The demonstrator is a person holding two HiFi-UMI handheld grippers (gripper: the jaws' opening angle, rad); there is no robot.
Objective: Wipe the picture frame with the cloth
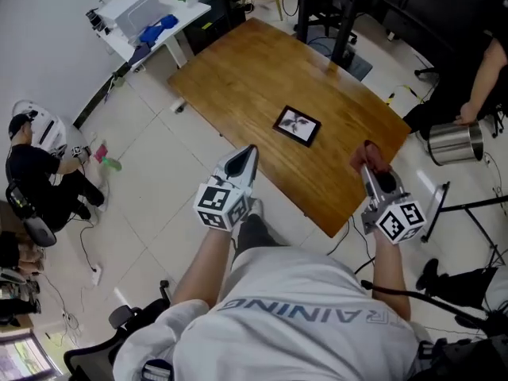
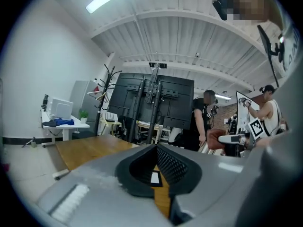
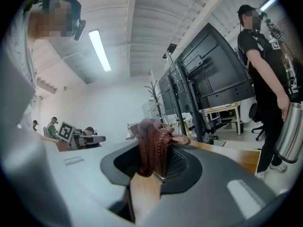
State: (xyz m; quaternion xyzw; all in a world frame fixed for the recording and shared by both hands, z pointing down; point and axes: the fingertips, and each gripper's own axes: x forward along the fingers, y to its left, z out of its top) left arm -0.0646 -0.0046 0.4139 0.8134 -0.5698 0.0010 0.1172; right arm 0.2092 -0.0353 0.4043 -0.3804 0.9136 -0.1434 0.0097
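- Left claw (image 1: 248, 155) (image 2: 156, 174): held at the near edge of the bench (image 1: 238, 70), pointing toward the far side. The jaws stand a narrow slit apart with nothing pinched. Wood shows through the slit.
- Right claw (image 1: 371, 170) (image 3: 156, 173): over the near right corner of the bench, pressed onto a reddish-brown cloth (image 1: 367, 156) (image 3: 152, 143). The cloth bunches up and sticks out past the jaw tips, off the wood.
- The two claws are well apart, one on each side of the person's body.
- Picture frame (image 1: 298, 125) (image 2: 155, 177): dark border with a light picture, lying flat on the bench top. It is ahead of both claws, between them, and touches neither. It is apart from the cloth. In the left gripper view part of it shows through the slit.
- Bench: brown wood, set at a slant on a pale tiled floor (image 1: 167, 189). Only the frame lies on it.
- Steel bin (image 1: 454, 143) (image 3: 289, 131): on the floor right of the bench, with a person's hand at its rim.
- White desk (image 1: 159, 22): beyond the bench at far left, with a blue item on it.
- Another person (image 1: 40, 173) sits low on the floor at far left.
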